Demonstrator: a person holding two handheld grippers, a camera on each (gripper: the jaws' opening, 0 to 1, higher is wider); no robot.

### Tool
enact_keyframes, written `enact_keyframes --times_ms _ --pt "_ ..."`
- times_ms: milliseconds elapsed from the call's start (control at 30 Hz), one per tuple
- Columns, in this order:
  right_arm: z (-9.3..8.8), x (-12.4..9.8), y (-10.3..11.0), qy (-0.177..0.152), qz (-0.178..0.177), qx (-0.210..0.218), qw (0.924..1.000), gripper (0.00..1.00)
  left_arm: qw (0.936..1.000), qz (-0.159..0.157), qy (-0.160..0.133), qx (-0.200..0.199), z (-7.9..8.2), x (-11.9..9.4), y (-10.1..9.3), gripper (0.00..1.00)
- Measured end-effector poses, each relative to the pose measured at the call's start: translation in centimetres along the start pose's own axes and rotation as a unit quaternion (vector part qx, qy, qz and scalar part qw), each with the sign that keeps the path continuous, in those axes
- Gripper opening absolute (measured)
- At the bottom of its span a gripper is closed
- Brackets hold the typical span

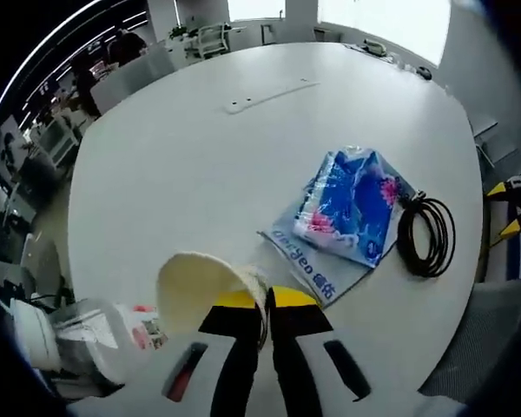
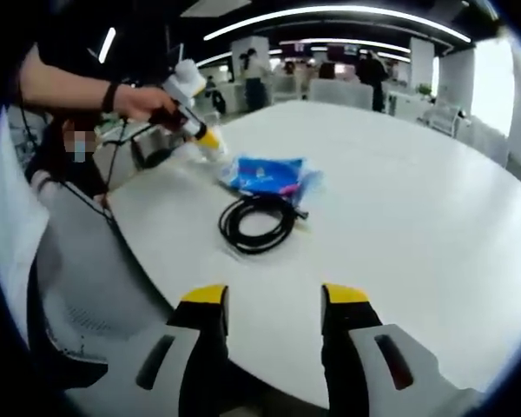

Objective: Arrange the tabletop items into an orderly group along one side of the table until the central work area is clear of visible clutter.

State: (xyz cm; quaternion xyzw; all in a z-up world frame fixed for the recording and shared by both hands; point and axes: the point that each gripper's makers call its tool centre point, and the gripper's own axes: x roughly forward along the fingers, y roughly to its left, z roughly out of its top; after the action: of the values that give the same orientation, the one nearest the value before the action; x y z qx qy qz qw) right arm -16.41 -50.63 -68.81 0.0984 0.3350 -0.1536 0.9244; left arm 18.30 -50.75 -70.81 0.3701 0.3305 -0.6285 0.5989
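Tabletop [image 1: 243, 174] is white, smooth, rounded at the edge, with wide bare room across its middle and far side. Clutter sits near one edge: a blue crinkly plastic tissue pack [image 1: 352, 204] lying flat on a grey-blue sheet [image 1: 317, 261], long axis running diagonally toward the rim, and a black coiled cable [image 1: 427, 234] just beside it, looped in an oval. Left gripper [image 1: 265, 304] has its jaws pinched on the rim of a cream paper cup [image 1: 195, 287], mouth tilted sideways. Right gripper [image 2: 273, 300] hangs over the table edge, jaws apart, gripping nothing. A hand [image 2: 143, 100] carries the left gripper in the right gripper view.
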Motion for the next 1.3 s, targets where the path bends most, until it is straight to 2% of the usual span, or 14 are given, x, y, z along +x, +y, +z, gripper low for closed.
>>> enact_keyframes --times_ms 533,967,1300 --pt "0.1 0.1 -0.1 -0.001 0.001 0.000 1.0000 0.40 1.0000 0.001 -0.004 0.007 0.0 -0.6 0.0 0.04" --pt "0.5 0.6 0.3 0.000 0.007 -0.006 1.0000 0.40 0.9996 -0.010 -0.027 0.000 -0.3 -1.6 -0.3 0.06" --pt "0.5 0.8 0.5 0.003 0.010 -0.010 0.9999 0.40 0.9988 -0.007 -0.041 0.025 -0.2 -2.1 -0.6 0.04"
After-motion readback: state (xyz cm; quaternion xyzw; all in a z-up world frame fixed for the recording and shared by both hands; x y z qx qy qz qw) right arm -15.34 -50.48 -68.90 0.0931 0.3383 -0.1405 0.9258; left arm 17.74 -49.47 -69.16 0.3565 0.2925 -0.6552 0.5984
